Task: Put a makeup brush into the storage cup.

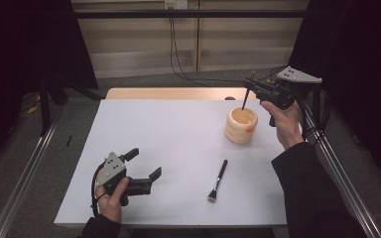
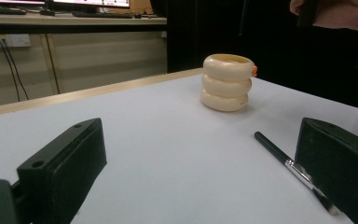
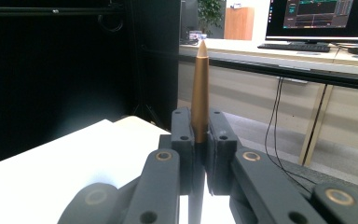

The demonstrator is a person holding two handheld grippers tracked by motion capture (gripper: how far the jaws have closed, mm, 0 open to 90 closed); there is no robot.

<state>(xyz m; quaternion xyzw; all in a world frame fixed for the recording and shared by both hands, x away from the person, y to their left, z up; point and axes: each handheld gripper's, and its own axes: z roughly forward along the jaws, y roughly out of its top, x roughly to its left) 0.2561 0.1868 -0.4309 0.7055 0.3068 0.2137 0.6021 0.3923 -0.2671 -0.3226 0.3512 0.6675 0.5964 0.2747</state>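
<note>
In the right gripper view, the lower part of the slim gold-handled brush point(image 3: 199, 88) is hidden between the closed black jaws of the right hand-held gripper point(image 3: 199, 140); its bristle end cannot be seen there. In the high view, the same brush point(image 1: 246, 95) is too small to tell whether its lower end touches the cream ribbed ring-stacked cup point(image 1: 241, 125). In the left gripper view, the bristle end of the black-handled flat brush point(image 2: 284, 161) lying on the white tabletop point(image 2: 168, 140) is hidden behind the far jaw of the left hand-held gripper point(image 2: 200, 172). A person's hand point(image 2: 335, 16) is cut off by the top edge.
</note>
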